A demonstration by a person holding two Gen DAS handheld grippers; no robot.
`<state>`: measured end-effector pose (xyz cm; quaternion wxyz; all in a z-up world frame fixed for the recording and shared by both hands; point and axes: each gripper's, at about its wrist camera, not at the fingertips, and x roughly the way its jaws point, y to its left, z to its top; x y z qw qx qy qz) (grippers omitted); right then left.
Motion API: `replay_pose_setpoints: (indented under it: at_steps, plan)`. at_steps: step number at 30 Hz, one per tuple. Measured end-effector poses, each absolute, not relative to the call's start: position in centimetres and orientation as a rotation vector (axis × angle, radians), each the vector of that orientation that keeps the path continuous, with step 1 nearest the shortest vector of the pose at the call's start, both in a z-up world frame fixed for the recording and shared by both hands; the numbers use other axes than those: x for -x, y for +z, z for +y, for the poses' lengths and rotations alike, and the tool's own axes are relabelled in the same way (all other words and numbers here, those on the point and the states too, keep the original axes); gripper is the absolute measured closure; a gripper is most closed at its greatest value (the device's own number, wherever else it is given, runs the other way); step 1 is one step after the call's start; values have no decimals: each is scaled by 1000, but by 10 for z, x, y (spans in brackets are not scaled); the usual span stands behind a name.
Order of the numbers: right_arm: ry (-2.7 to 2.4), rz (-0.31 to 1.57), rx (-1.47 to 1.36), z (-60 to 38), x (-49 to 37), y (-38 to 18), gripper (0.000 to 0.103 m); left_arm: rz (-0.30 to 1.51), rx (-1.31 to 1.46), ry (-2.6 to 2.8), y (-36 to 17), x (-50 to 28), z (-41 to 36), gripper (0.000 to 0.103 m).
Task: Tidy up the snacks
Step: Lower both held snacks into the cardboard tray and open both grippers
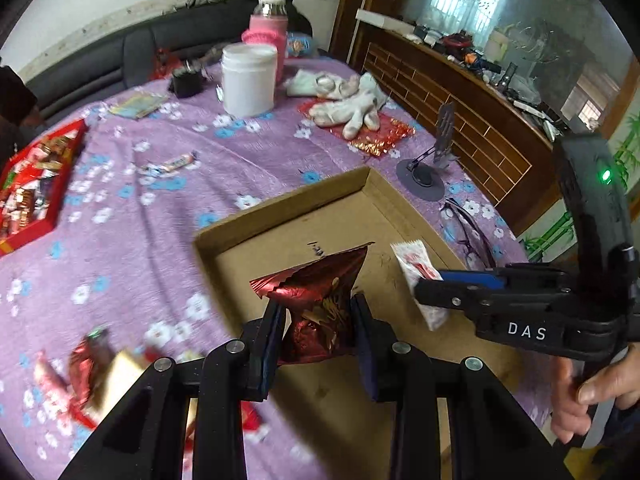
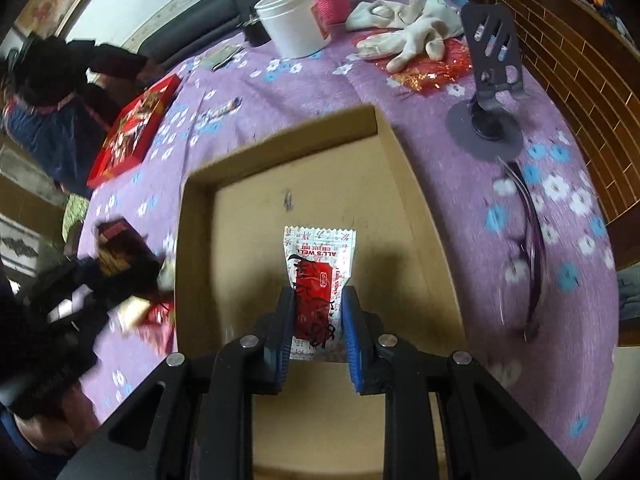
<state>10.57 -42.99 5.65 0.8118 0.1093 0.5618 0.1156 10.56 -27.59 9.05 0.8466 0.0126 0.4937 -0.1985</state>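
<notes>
My left gripper [image 1: 318,320] is shut on a dark red foil snack packet [image 1: 320,304] and holds it over the near left part of a shallow cardboard tray [image 1: 280,216]. My right gripper [image 2: 318,320] is shut on a white and red snack packet [image 2: 320,280] over the tray's floor [image 2: 248,240]. In the left wrist view the right gripper [image 1: 424,284] comes in from the right with that white packet [image 1: 416,268]. Loose snacks [image 1: 92,364] lie on the purple cloth left of the tray.
A red box of sweets [image 1: 32,184] sits at the table's left. A single wrapped candy [image 1: 172,164] lies mid-table. A white jar [image 1: 248,80], a pink-sleeved flask [image 1: 268,28], white gloves [image 1: 348,108], a phone stand [image 1: 432,168] and glasses [image 1: 468,232] lie beyond and right of the tray.
</notes>
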Motion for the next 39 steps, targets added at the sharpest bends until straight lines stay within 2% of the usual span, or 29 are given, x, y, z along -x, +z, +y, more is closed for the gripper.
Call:
replay_pose_setpoints:
  at_steps: [16,27,32,35,39]
  plan:
    - [217,1232,-220,-423,-179,29,80,1175,-10,-400,29,-163,-307,69]
    - [203,1262,-233,-425,-187,14,77,1177,-19,-397,24,-169,-309,68]
    - [201,1260,-228,-424,-187,15,74,1178,-16,-389,25,-170,-308,46]
    - [195,1257,-232,-426,-186,17,69,1179,-3,-382,27,-169,-305,45]
    - [190,1237,-255,-432,-179,25,68,1171,8,-386,34,-163,-302,45]
